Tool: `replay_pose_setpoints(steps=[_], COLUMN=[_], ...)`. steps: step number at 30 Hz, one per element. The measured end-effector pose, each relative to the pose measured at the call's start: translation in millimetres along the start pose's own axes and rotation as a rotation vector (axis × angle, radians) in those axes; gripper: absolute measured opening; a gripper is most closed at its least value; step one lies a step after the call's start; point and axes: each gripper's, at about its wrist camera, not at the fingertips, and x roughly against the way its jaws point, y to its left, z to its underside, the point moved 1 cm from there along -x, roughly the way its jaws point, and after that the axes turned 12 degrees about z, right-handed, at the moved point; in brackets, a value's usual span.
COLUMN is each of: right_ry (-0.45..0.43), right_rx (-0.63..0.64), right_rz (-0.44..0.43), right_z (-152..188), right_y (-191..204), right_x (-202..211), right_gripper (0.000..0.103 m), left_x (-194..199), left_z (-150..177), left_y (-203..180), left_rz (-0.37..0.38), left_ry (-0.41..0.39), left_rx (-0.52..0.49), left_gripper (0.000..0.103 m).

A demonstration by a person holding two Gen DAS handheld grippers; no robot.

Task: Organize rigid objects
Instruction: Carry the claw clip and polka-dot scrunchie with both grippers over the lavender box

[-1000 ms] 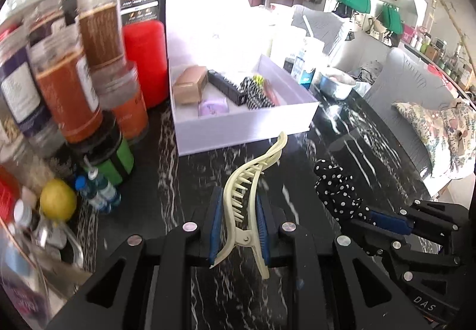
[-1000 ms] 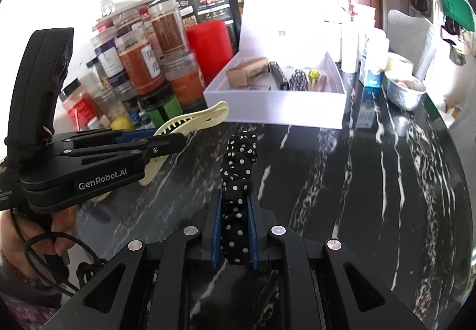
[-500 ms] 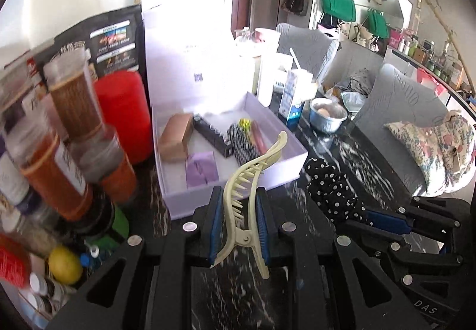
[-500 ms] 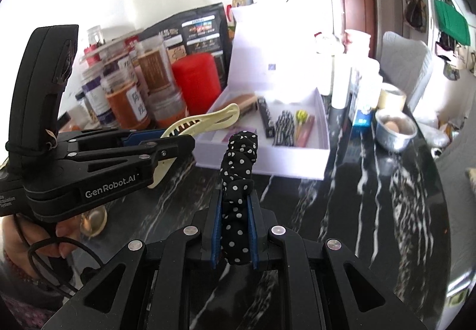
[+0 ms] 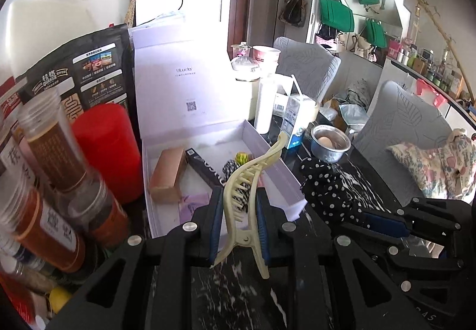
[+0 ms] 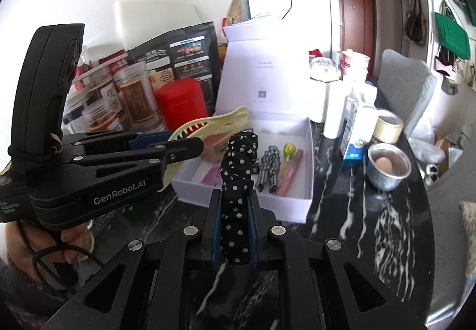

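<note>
My left gripper [image 5: 239,211] is shut on a cream hair claw clip [image 5: 253,175], which sticks up and forward over the front of the open white box [image 5: 147,181]. My right gripper [image 6: 235,205] is shut on a black polka-dot scrunchie [image 6: 239,160] and is held just before the box's near wall [image 6: 255,205]. The two grippers are side by side; the left gripper [image 6: 178,148] with the clip [image 6: 214,126] shows in the right wrist view. The box holds a brown carton [image 5: 169,172], a black stick [image 5: 205,169], a checkered piece [image 6: 269,166] and a pink tube [image 6: 290,172].
Several jars [image 5: 59,157] and a red canister [image 5: 107,151] crowd the left of the box. A milk carton [image 5: 297,122], a metal bowl with an egg [image 5: 330,142] and a tape roll [image 6: 388,126] stand to its right. The black marble table [image 6: 372,226] runs on to the right.
Both grippers have risen and moved forward toward the white box, each keeping its hold. The box now lies right under the clip and the scrunchie.
</note>
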Motion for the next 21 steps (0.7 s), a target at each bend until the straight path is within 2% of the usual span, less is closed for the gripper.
replay_pose_setpoints(steps=[21], right_ry=[-0.013], right_rx=[0.006], right_rz=[0.014], right_z=[-49], right_y=[-24], right_x=[-58], right_gripper=[0.016], left_x=[-53], left_z=[-47], left_y=[39], left_rz=[-0.008], left_ry=[-0.024], left_rx=[0.064], left_gripper=[0.021])
